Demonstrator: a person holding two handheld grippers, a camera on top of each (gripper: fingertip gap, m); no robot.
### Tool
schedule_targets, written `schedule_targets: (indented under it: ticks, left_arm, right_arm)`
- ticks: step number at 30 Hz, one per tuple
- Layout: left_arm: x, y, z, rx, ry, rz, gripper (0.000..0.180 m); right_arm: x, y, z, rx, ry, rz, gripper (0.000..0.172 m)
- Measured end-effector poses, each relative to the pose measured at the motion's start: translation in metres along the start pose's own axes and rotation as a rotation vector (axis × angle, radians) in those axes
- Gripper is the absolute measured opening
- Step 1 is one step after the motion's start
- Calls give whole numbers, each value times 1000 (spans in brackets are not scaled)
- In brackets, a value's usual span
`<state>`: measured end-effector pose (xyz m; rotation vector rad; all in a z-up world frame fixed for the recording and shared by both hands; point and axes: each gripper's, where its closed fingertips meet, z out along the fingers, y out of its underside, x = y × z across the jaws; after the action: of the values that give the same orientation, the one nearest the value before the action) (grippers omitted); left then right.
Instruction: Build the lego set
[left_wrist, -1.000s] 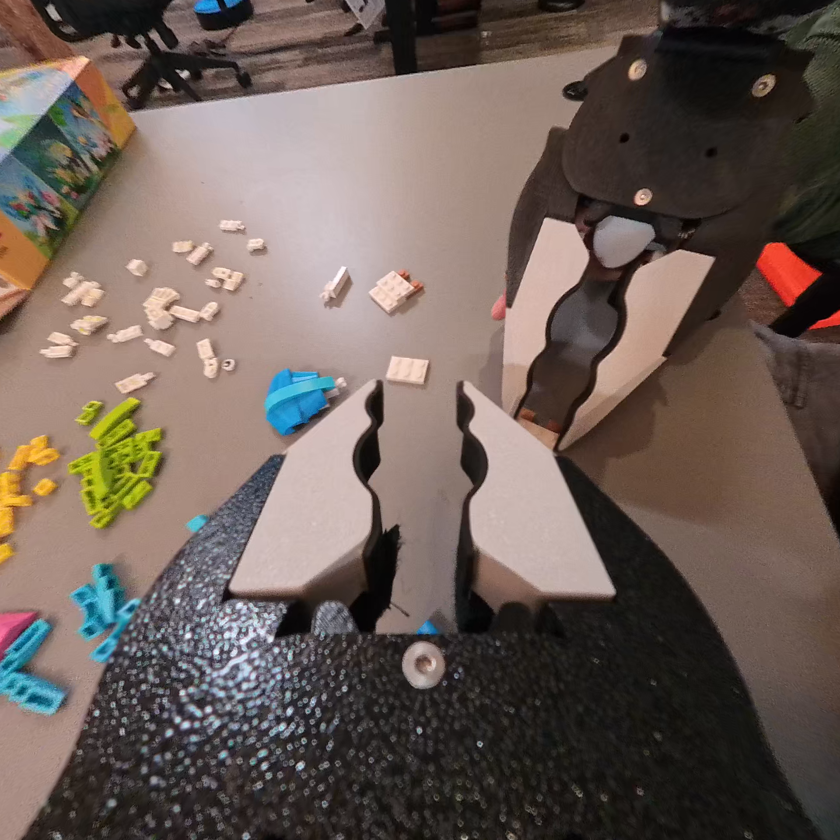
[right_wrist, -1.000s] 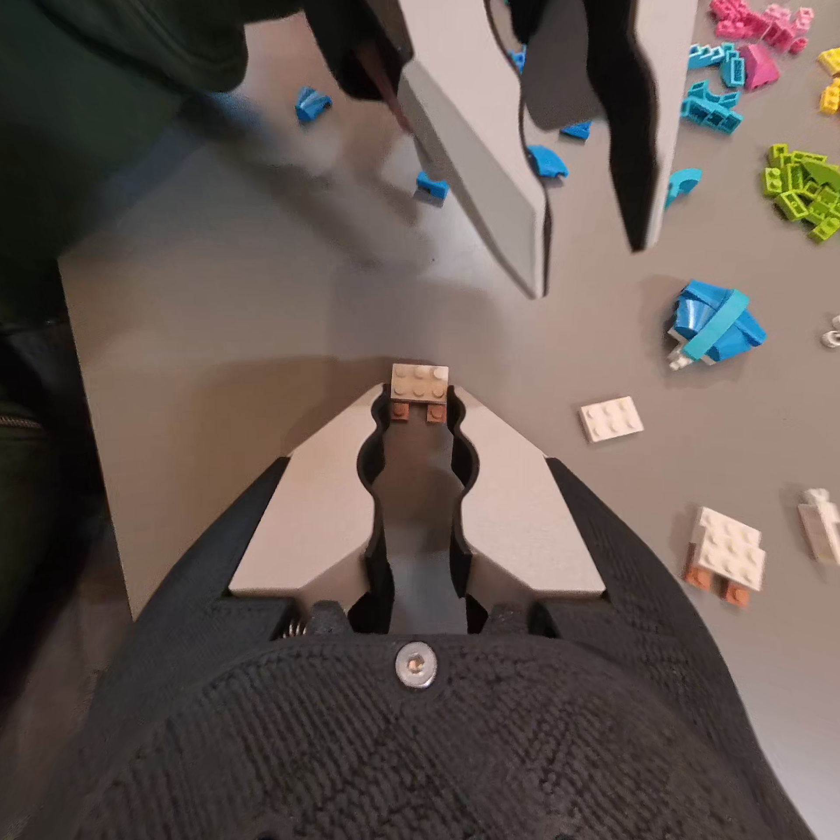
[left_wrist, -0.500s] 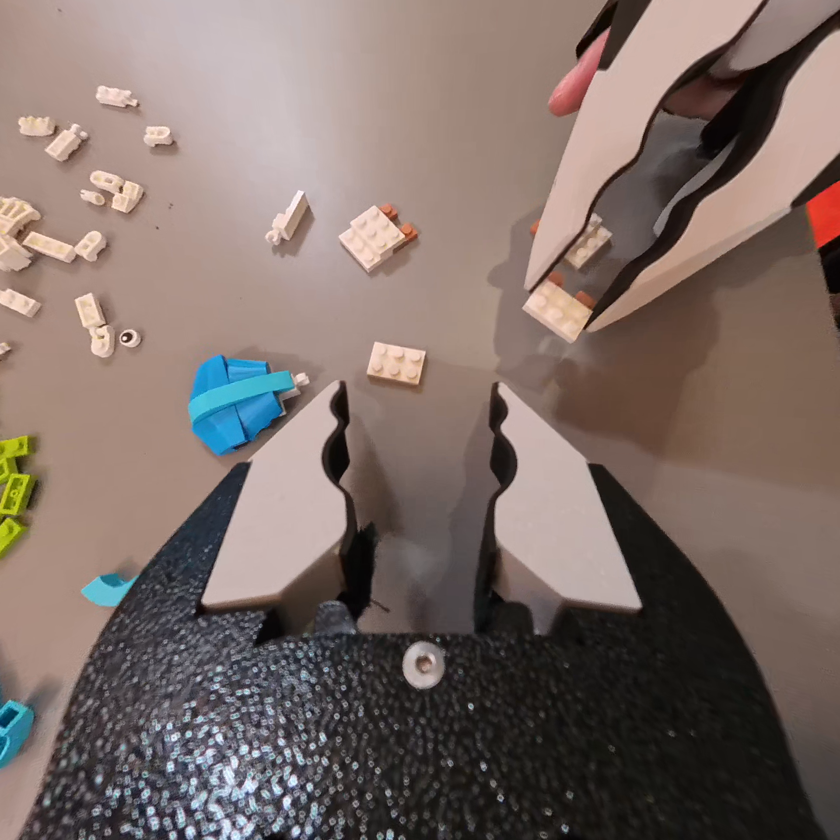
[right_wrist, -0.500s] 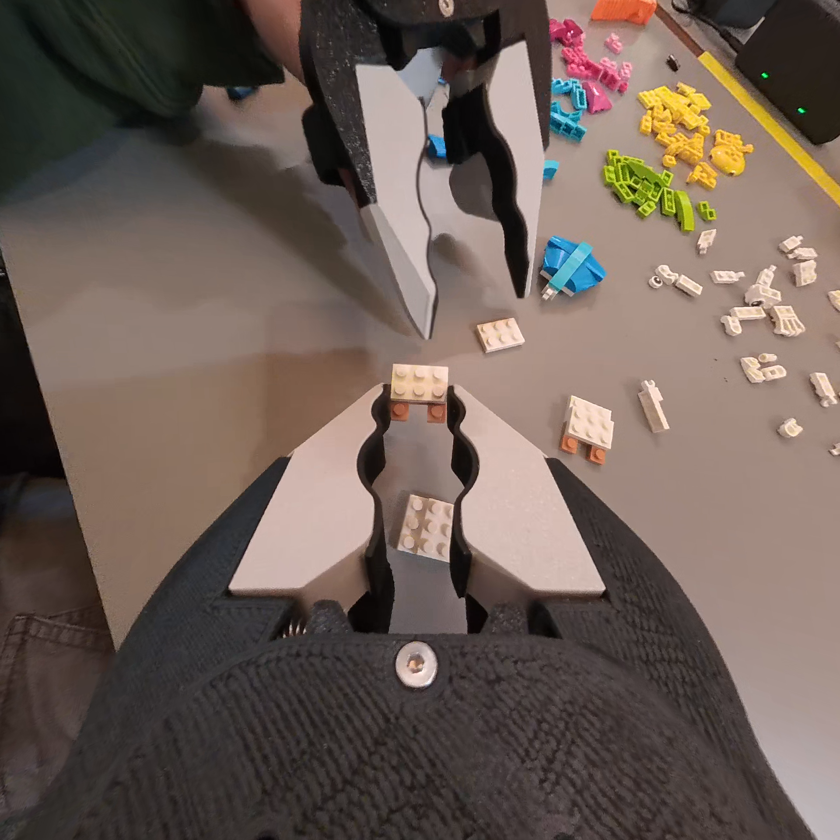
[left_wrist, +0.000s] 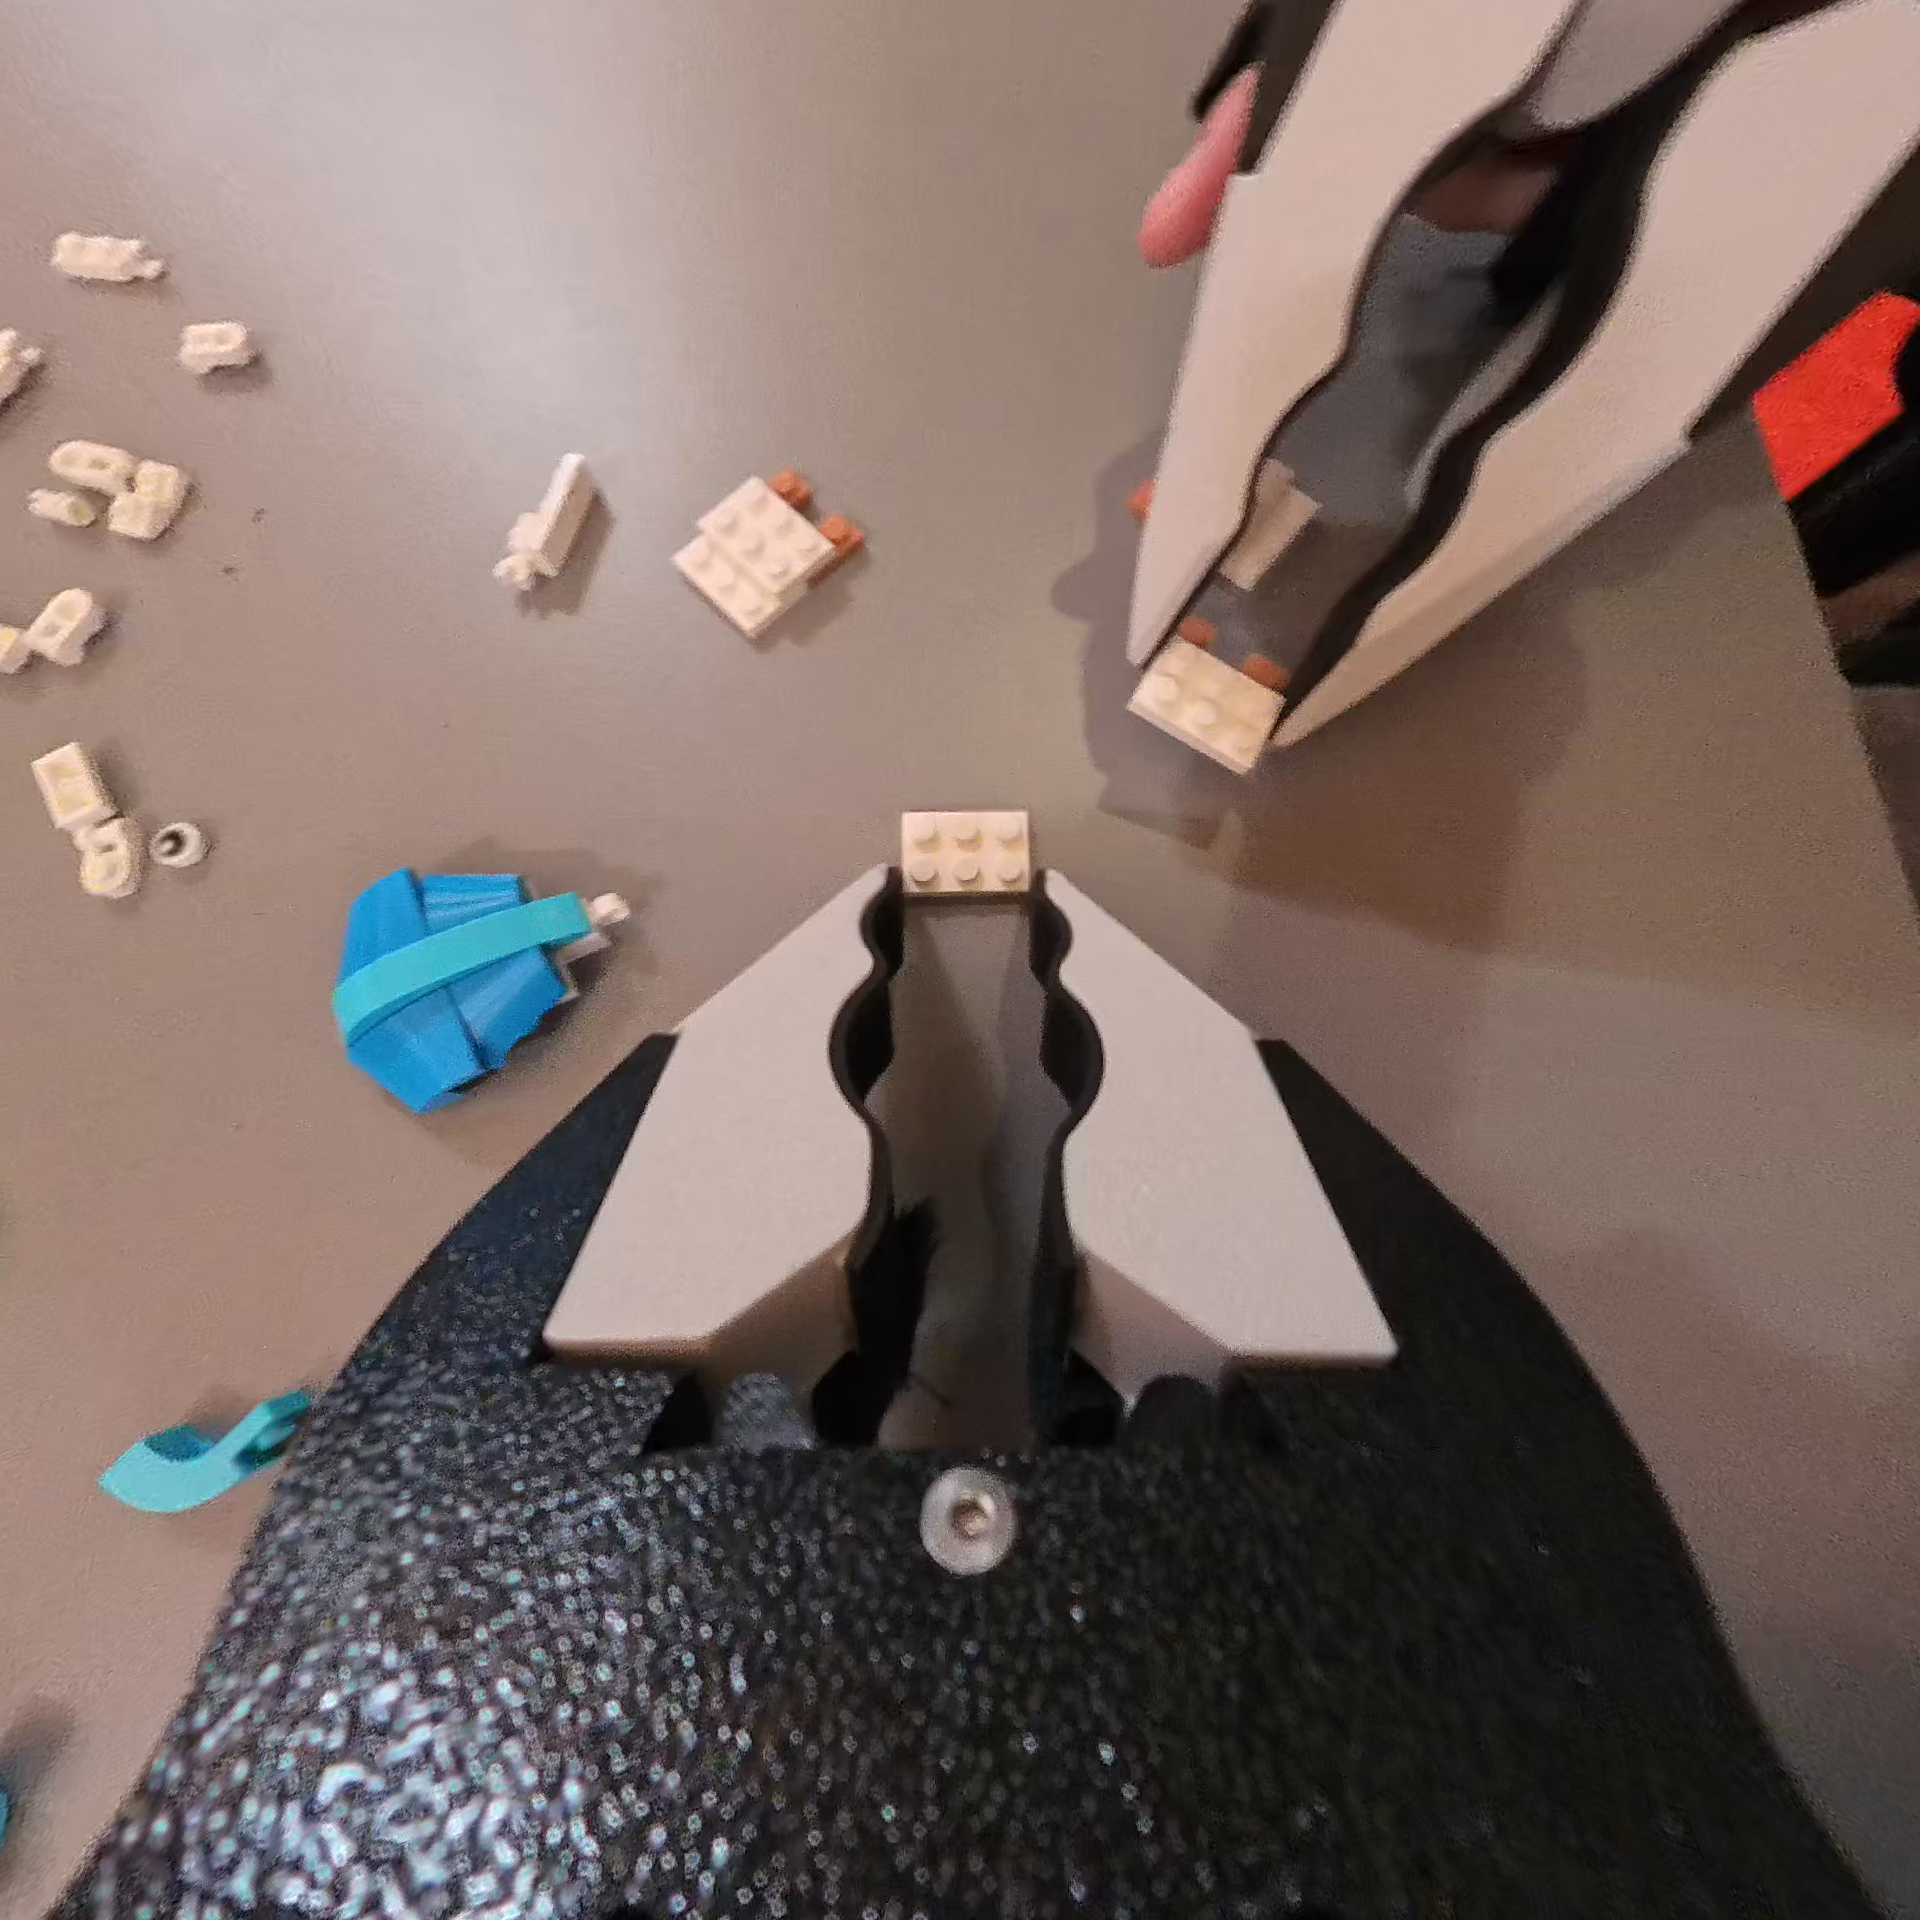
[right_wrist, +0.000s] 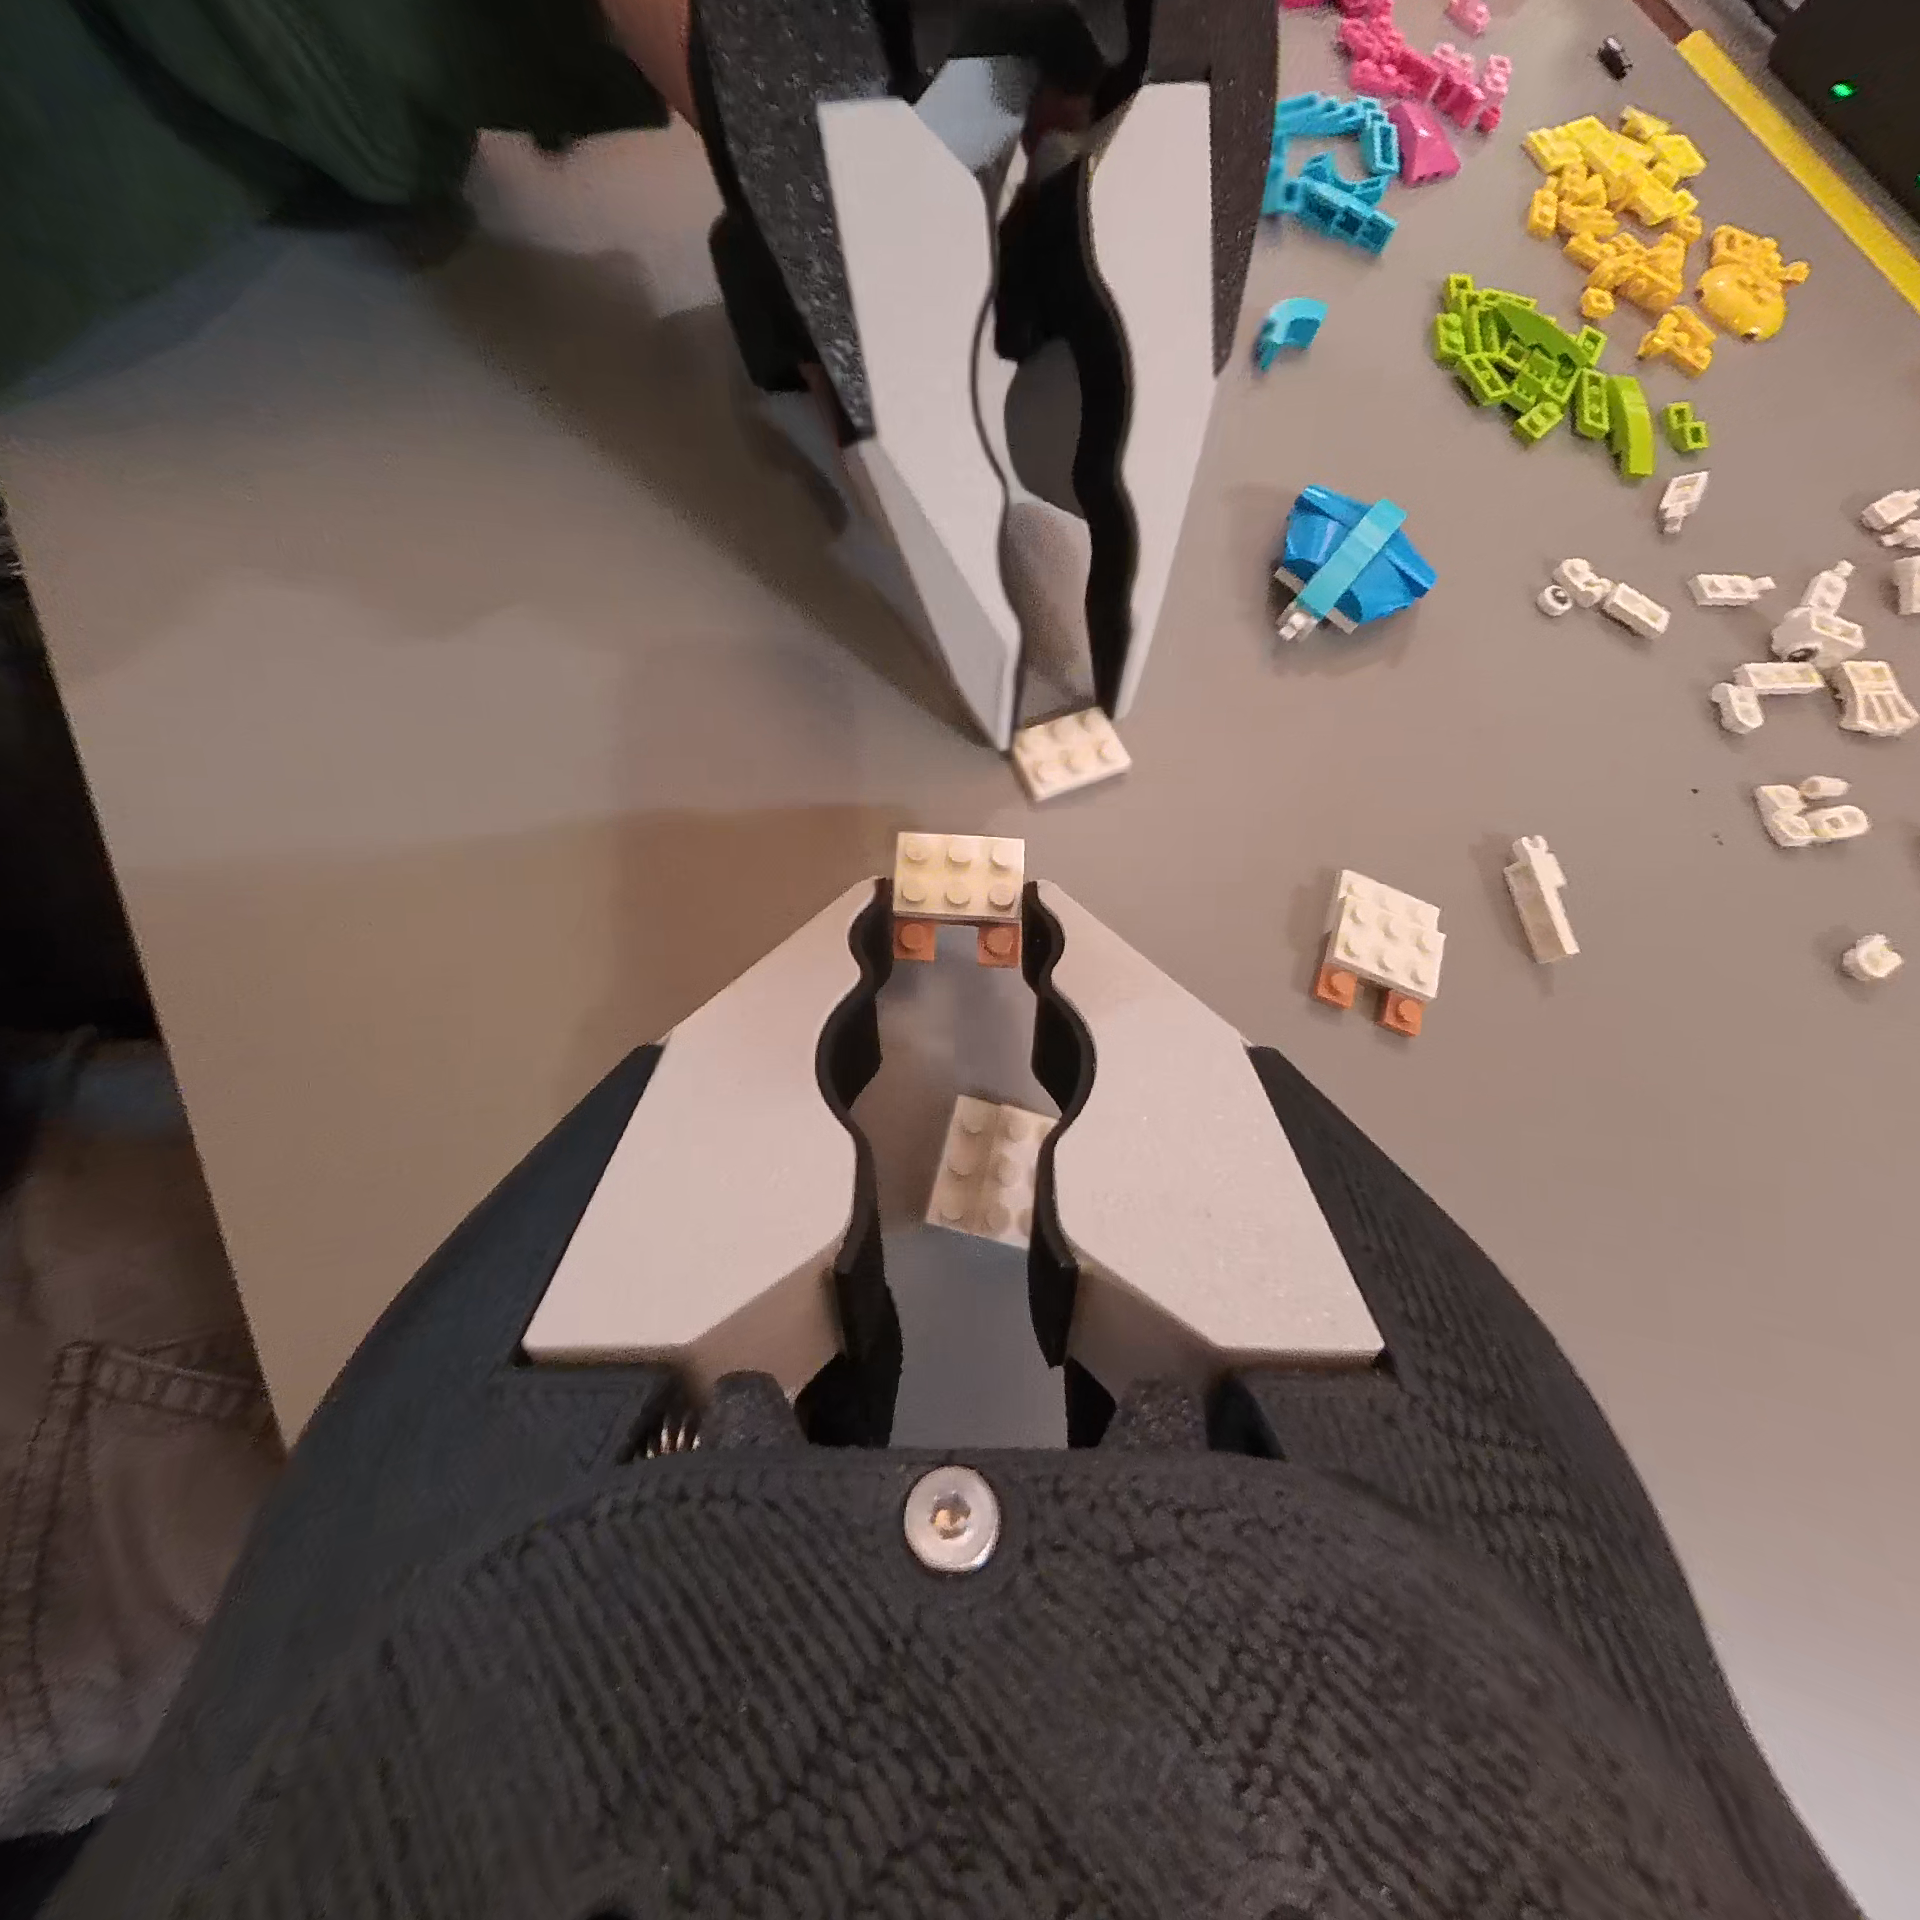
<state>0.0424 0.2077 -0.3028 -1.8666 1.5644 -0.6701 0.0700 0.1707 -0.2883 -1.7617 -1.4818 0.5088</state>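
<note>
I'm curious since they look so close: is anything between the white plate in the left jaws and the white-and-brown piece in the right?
Nothing visible. Only bare table separates the white plate from the white-and-brown piece; other bricks lie aside.

A plain grey matte desk (right_wrist: 436, 623) carries loose plastic building bricks sorted by colour: pink (right_wrist: 1397, 62), yellow (right_wrist: 1631, 208), lime green (right_wrist: 1527, 369) and scattered white pieces (right_wrist: 1787, 665). Nearer lie a blue brick assembly with a turquoise band (right_wrist: 1351, 566) and a white plate stack on brown studs (right_wrist: 1387, 951).

Both tools (left_wrist: 966, 883) (right_wrist: 956, 894) clamped, tips converging
</note>
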Motion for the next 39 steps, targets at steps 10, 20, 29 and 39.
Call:
schedule_targets:
  ticks: [10,20,29,39]
  left_arm:
    - [67,4,-5,-10,260,162,22]
    - [70,4,-5,-22,259,177,22]
    - [75,3,-3,-26,267,190,22]
    - [75,1,-2,-17,274,163,22]
  right_arm:
    - [-37,2,3,-7,-202,-25,24]
    - [-38,1,3,-9,-217,-10,24]
    - [-42,1,6,-21,-223,-16,25]
    - [-41,0,2,-3,-127,-60,45]
